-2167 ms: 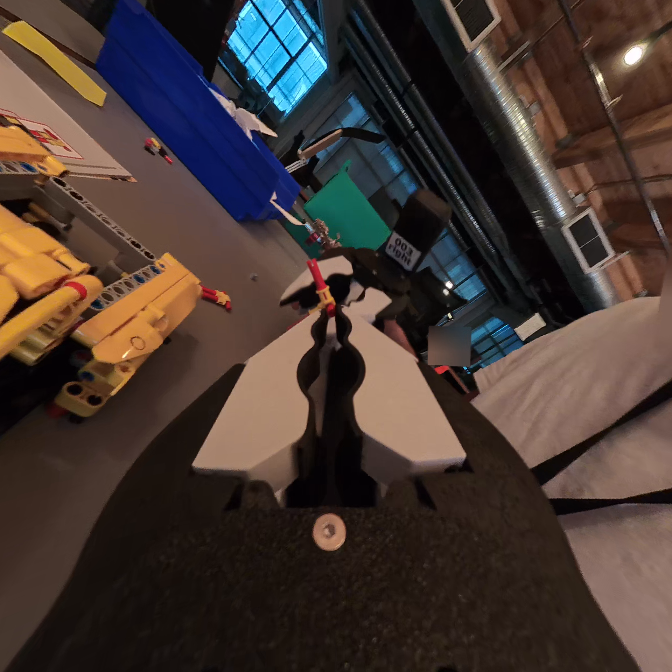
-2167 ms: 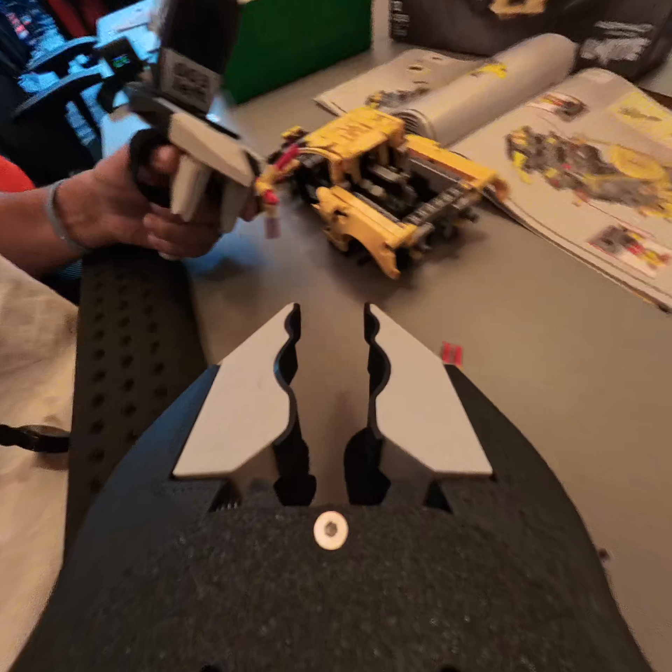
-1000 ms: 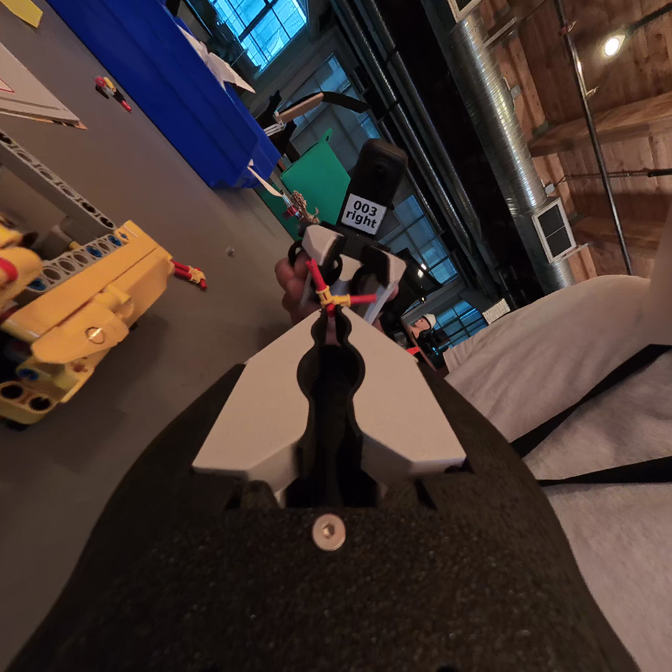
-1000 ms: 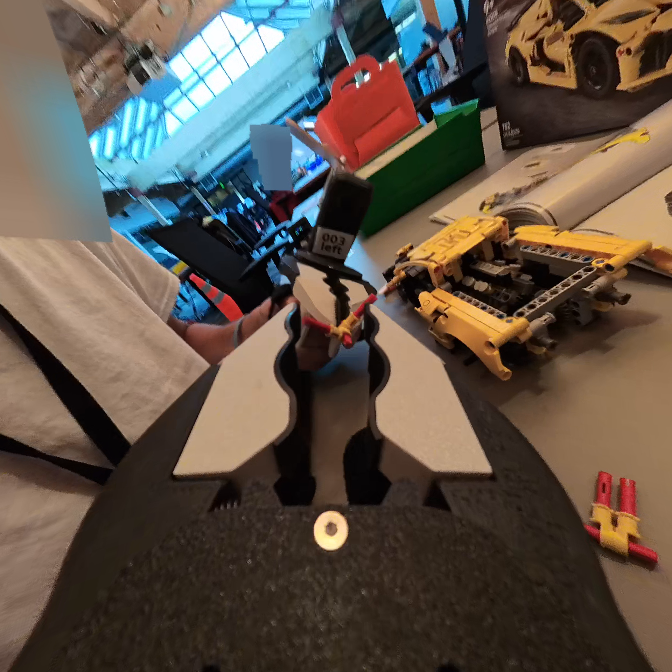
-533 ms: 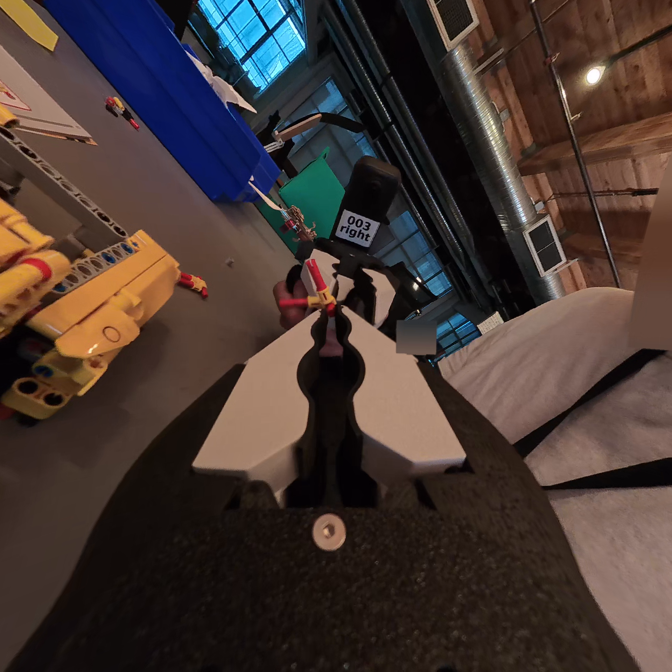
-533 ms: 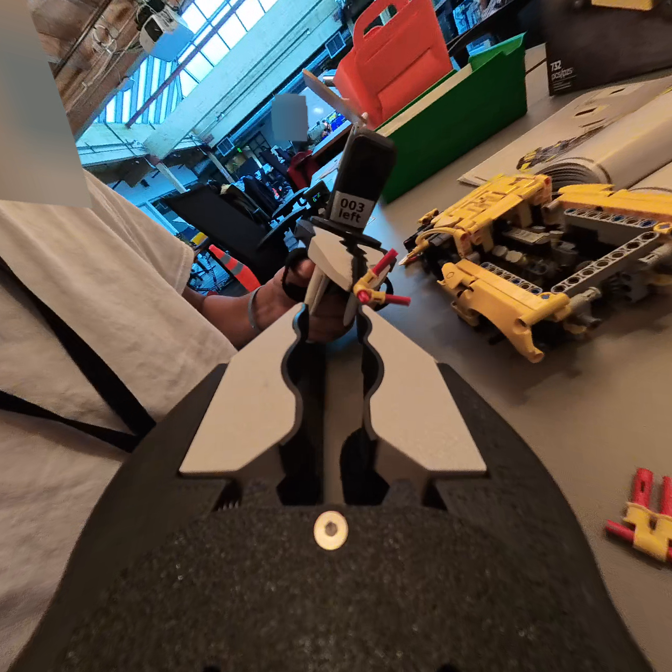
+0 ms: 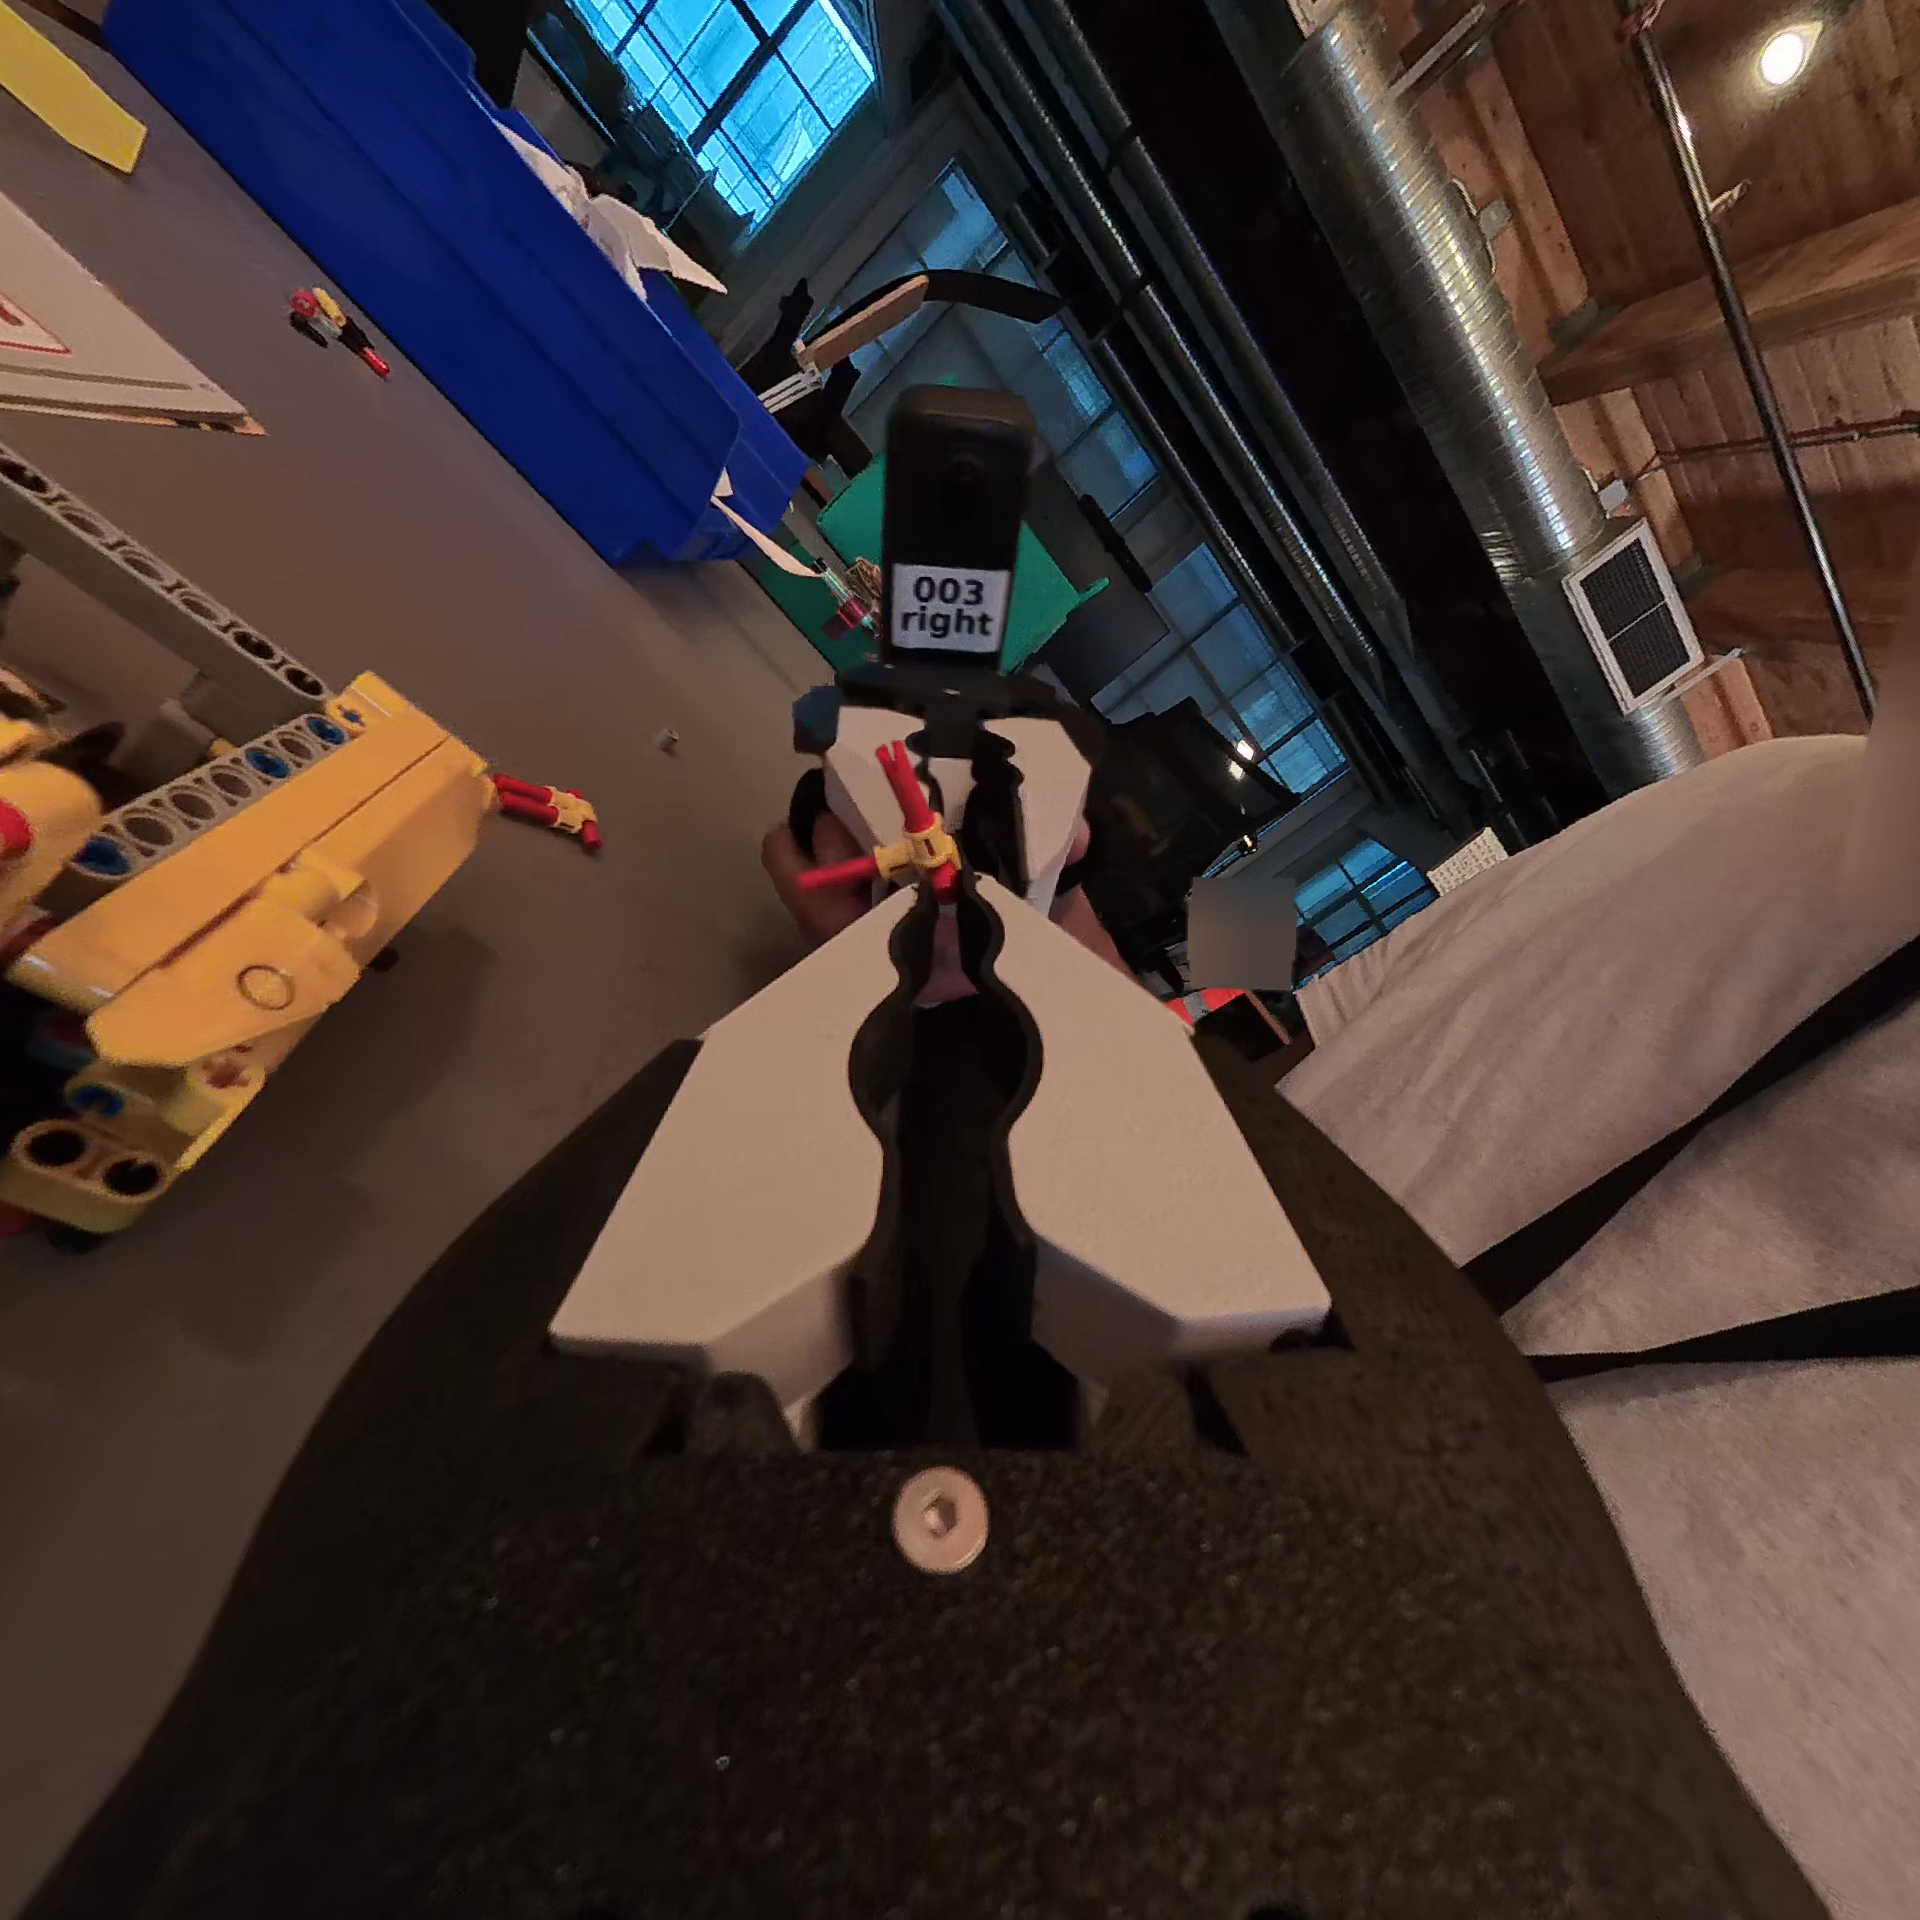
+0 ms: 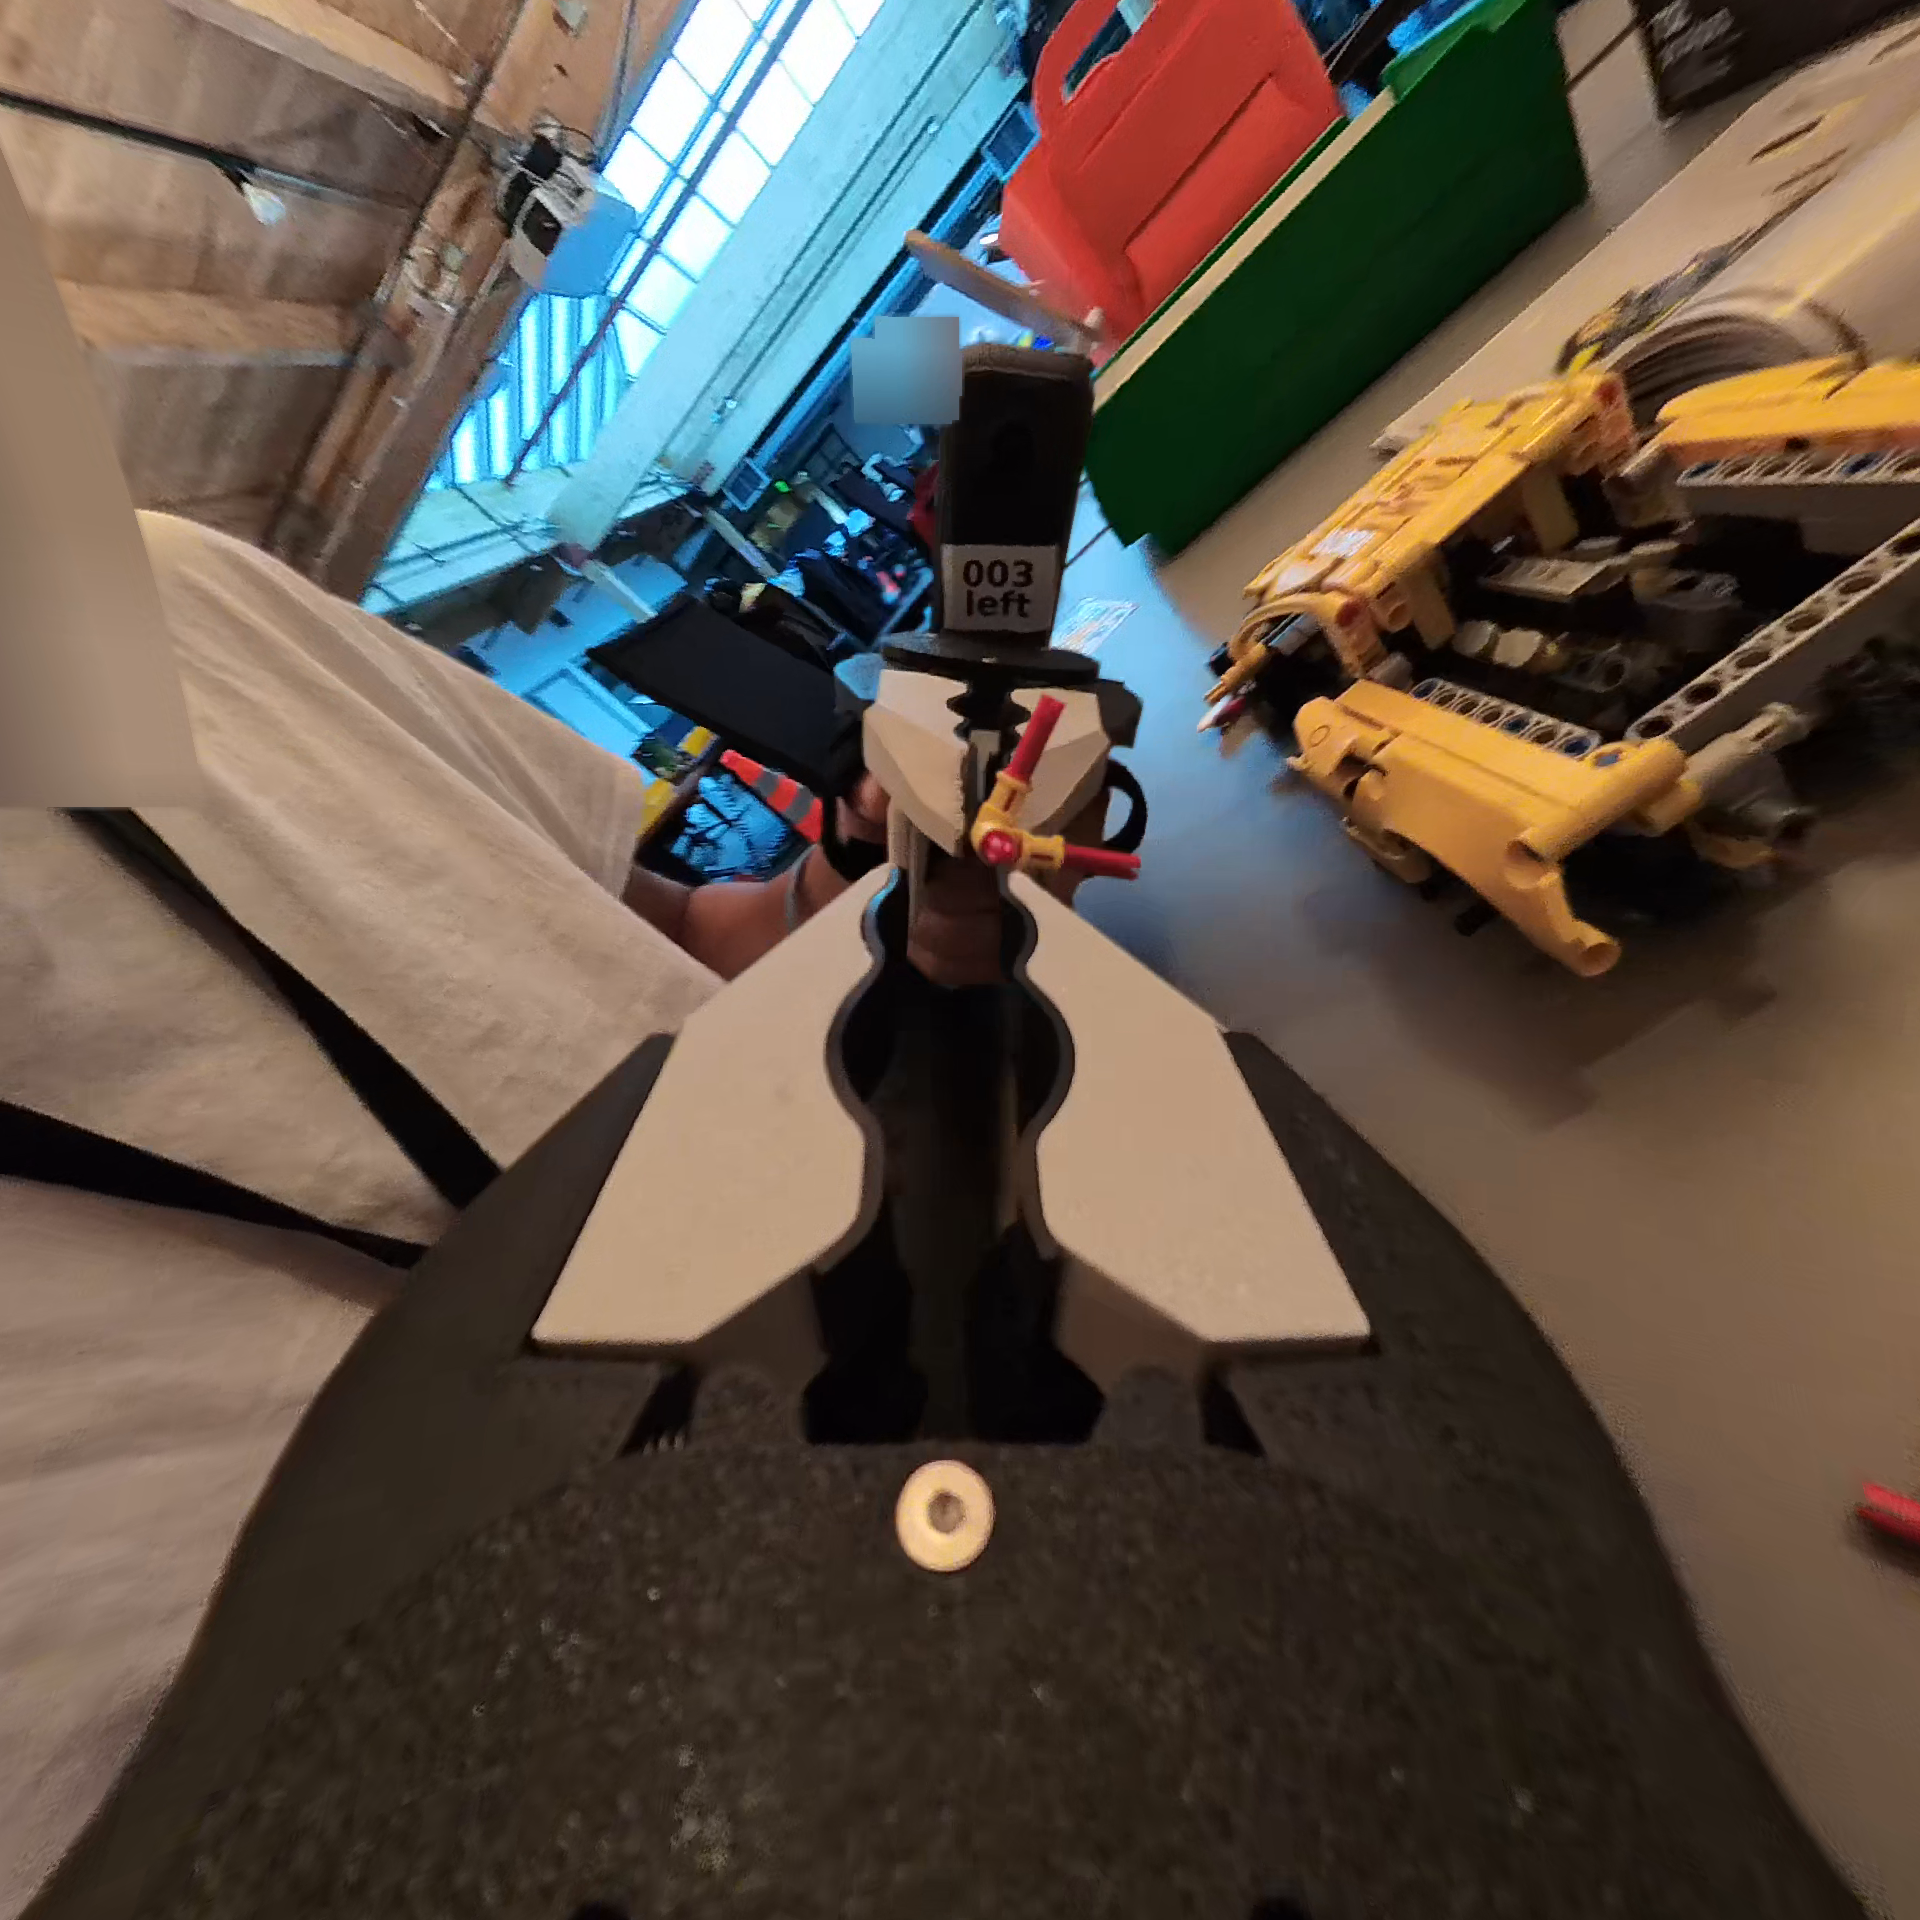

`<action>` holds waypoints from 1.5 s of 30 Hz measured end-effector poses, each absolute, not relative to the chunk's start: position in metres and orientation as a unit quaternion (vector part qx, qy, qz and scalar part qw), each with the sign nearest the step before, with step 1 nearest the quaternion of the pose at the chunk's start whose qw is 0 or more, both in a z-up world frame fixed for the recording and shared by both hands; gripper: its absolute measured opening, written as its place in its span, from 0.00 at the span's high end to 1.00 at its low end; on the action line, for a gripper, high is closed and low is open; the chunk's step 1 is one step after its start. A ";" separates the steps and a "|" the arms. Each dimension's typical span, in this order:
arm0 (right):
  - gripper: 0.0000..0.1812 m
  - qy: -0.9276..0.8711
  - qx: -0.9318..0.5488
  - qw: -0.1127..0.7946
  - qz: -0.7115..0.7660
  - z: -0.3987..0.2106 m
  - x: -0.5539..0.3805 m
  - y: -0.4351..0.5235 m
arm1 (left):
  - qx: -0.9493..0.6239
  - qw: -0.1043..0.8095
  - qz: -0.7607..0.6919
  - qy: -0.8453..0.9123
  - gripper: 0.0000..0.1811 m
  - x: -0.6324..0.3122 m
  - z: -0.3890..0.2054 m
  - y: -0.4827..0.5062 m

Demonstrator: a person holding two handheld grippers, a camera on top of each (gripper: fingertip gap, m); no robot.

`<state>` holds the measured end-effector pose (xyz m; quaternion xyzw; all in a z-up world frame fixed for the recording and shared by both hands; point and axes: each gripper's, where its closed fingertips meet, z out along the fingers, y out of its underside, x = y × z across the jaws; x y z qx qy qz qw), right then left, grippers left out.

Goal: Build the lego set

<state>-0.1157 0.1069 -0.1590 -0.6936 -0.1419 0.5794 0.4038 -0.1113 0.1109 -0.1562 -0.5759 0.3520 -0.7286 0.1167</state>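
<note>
We hold both grippers up off the table, tip to tip in front of our chest, and work on a small piece point(image 7: 912, 854): a yellow connector with red axles sticking out. The left gripper point(image 7: 943, 902) has its jaws nearly together and pinches one red axle at the very tips, so the piece stands just past them. The right gripper point(image 8: 940, 883) faces it with jaws drawn to a narrow gap; the piece sits right at its tips, but we cannot tell whether it has a grip. To do this well, we judge that we should keep the left pinch firm and steady, line the right tips squarely on a free axle, and push or turn along the axle's own line, since a sideways nudge could pop the piece out. Farther off, the yellow car point(image 8: 1538, 717) rests on the table point(image 7: 436, 623), with a spare red-and-yellow bit point(image 7: 545, 805) lying beside it and the blue bin point(image 7: 436, 239) beyond.
</note>
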 end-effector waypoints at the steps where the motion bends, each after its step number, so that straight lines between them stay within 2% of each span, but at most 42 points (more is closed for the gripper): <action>1: 0.90 -0.136 -0.688 0.391 0.596 -0.158 -0.115 0.105 | -0.573 0.120 -0.728 0.357 0.98 -0.111 -0.155 0.110; 6: 0.86 -0.119 -0.682 0.348 0.632 -0.162 -0.115 0.101 | -0.560 0.122 -0.723 0.386 0.98 -0.111 -0.154 0.098; 13: 0.97 -0.108 -0.674 0.368 0.631 -0.157 -0.111 0.106 | -0.566 0.107 -0.713 0.400 0.98 -0.109 -0.160 0.092; 27: 0.95 -0.126 -0.713 0.337 0.602 -0.178 -0.120 0.102 | -0.587 0.144 -0.640 0.475 0.98 -0.106 -0.181 0.086; 30: 0.97 -0.142 -0.725 0.361 0.570 -0.179 -0.119 0.106 | -0.592 0.143 -0.640 0.468 0.98 -0.106 -0.182 0.089; 43: 0.97 -0.130 -0.719 0.360 0.580 -0.177 -0.117 0.106 | -0.594 0.141 -0.635 0.473 0.98 -0.105 -0.183 0.088; 45: 0.97 -0.119 -0.738 0.367 0.554 -0.181 -0.110 0.111 | -0.604 0.158 -0.624 0.470 0.86 -0.107 -0.184 0.094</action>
